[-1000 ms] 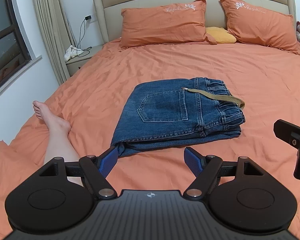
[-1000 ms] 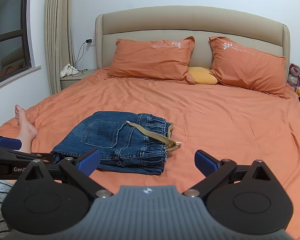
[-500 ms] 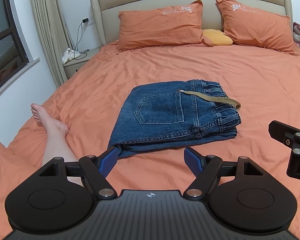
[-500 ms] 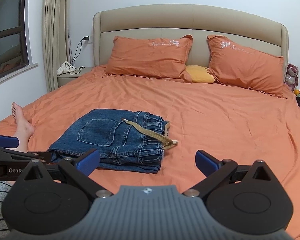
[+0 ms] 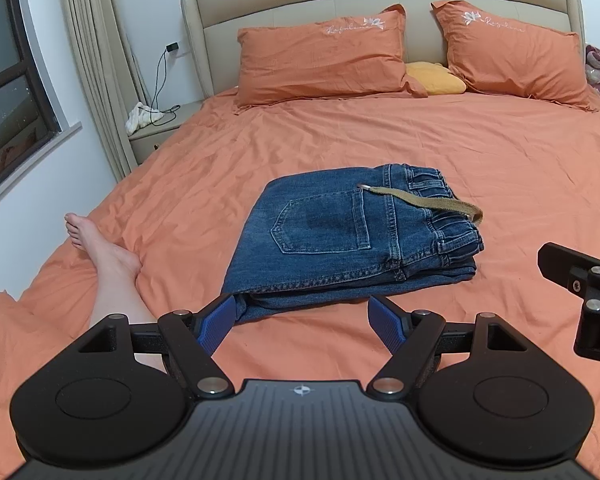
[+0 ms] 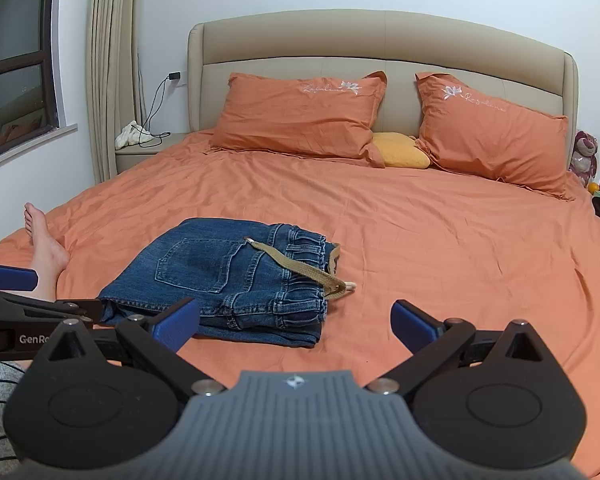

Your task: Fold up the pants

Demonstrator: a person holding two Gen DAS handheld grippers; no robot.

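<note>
The blue jeans [image 5: 340, 240] lie folded in a compact stack on the orange bed sheet [image 5: 440, 152], back pocket up, a tan belt [image 5: 432, 204] trailing off the waistband. They also show in the right wrist view [image 6: 228, 280]. My left gripper [image 5: 302, 320] is open and empty, just short of the stack's near edge. My right gripper [image 6: 296, 322] is open and empty, near the stack's near right corner. Part of the right gripper shows in the left wrist view [image 5: 580, 280].
A person's bare foot and leg [image 5: 104, 264] lie on the sheet left of the jeans. Two orange pillows [image 5: 324, 60] and a yellow cushion [image 5: 434, 78] lean at the beige headboard. A nightstand [image 5: 160, 128] with a white cloth and cable stands at the far left.
Both grippers have drawn back a little and tilted up, so the jeans sit lower in the views. The jeans have not moved. Both grippers stay open.
</note>
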